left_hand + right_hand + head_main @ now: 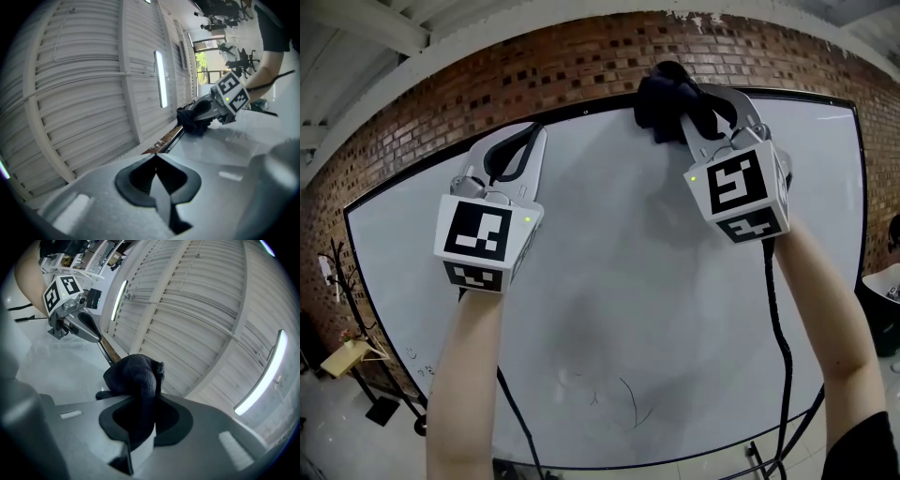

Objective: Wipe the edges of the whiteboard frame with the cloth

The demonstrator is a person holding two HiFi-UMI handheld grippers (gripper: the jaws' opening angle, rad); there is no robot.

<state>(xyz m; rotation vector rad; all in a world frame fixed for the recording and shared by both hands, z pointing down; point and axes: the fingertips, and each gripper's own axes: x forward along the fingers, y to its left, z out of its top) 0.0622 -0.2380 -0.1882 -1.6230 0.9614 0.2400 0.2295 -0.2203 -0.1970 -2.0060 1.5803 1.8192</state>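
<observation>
A red brick wall [441, 103] fills the back. A thin black stand [353, 305], maybe for coats, is on the floor [328, 417]. Long lights [160, 78] glow on the white ceiling [79, 84].

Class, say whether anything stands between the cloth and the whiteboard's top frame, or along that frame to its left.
Nothing separates them: the cloth, clamped in the right tool, lies against the top frame. Leftward, the shut left tool sits at the frame and may block it.

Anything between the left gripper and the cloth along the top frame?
Nothing. Only bare whiteboard and its black top frame lie between the left gripper and the cloth, clearest in the head view.
</observation>
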